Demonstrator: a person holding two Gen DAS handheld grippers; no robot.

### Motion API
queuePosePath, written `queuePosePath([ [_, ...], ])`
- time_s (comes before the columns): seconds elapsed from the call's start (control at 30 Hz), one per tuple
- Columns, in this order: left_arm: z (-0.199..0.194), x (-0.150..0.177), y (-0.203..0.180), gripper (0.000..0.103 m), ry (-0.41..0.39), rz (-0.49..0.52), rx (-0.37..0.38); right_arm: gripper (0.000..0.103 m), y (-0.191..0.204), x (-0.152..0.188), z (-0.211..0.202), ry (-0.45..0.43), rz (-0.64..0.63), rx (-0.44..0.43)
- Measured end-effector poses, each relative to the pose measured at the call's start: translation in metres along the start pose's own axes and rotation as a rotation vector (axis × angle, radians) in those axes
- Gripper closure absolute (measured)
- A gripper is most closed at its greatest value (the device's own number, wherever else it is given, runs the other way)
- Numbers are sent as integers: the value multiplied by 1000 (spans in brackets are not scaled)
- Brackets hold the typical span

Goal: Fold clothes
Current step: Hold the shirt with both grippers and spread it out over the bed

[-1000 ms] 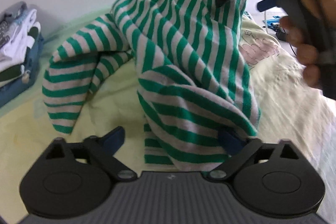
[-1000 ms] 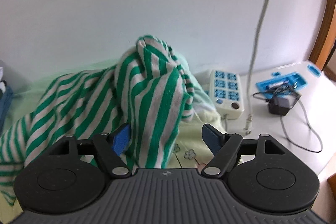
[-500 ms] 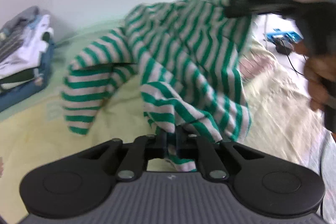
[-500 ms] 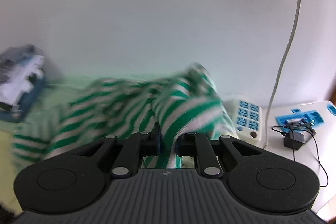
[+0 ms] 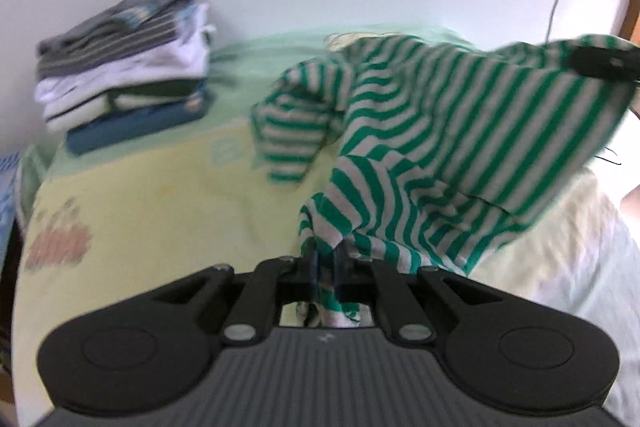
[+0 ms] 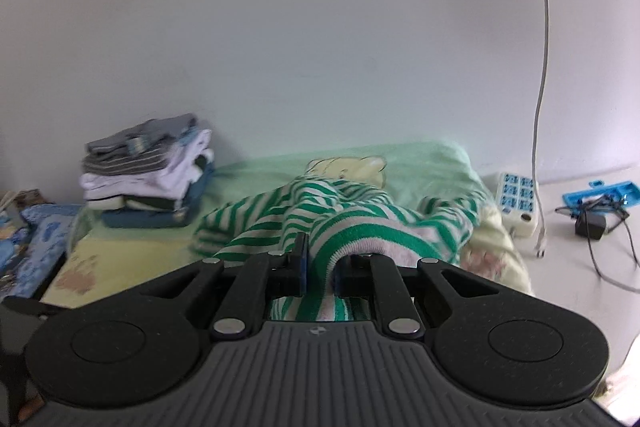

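1. Green-and-white striped knit top [image 5: 448, 131]: soft, light, floppy, stretchy (a judgement); hangs lifted in front of the stack of folded clothes [image 5: 124, 67], one sleeve trailing on the pale yellow bedsheet [image 5: 160, 195].
2. Best held at hem or shoulder seams.
3. Left gripper [image 5: 326, 267]: clamped on a bunched edge.
4. Right gripper [image 6: 322, 267]: pinching a thick fold.

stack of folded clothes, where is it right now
In both wrist views the stack of folded clothes sits far left on the bed, against the wall, left of the green-striped shirt.
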State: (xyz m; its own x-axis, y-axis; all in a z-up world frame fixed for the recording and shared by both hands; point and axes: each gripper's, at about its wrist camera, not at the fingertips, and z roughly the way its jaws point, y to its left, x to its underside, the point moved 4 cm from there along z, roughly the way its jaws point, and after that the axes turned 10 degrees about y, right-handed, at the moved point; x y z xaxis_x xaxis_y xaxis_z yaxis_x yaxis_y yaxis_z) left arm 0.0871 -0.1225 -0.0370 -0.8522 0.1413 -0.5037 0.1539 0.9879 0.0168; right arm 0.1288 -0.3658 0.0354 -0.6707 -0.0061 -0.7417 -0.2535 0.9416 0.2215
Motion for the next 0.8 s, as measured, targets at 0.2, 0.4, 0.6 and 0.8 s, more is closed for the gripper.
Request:
queuePosePath([
  [0.2, -40, 40, 49, 98, -7, -62, -15, 91, 37, 31, -42, 4, 14, -75],
  [0.4, -84, 74, 97, 98, -24, -64, -86, 91, 89, 60, -75, 52, -56, -174],
  [0.6, -102, 107, 134, 97, 3, -32, -141, 90, 134, 106, -78, 203, -122, -214],
  [0.8, -91, 134, 160, 93, 67, -22, -213, 82, 151, 153, -64, 397, -152, -136],
])
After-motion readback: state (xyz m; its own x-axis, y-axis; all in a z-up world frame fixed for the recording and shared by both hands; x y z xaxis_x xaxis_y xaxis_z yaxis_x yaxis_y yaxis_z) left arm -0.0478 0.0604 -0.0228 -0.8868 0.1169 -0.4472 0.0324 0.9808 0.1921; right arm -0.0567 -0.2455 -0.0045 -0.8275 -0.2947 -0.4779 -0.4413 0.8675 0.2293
